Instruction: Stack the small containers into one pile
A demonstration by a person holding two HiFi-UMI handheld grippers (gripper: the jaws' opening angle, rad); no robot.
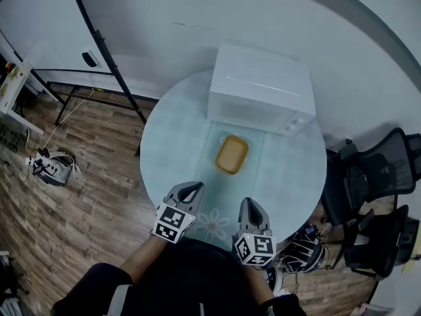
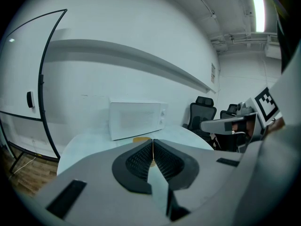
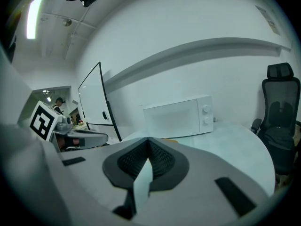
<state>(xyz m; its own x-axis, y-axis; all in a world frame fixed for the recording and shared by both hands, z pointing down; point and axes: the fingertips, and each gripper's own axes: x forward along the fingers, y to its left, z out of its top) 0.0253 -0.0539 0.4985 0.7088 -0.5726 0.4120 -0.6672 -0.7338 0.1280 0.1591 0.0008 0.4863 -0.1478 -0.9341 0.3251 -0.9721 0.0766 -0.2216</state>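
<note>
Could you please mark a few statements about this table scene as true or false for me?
1. The left gripper and right gripper both have shut, empty jaws. True.
2. The yellow container sits on top of the microwave. False: it lies on the table, in front of the microwave.
3. The microwave stands open. False: it is closed.
4. Office chairs stand at the table's right. True.

Head view steeply down over table [image 1: 171, 150], gripper views low, level, all sharing microwave [image 3: 178, 119]
</note>
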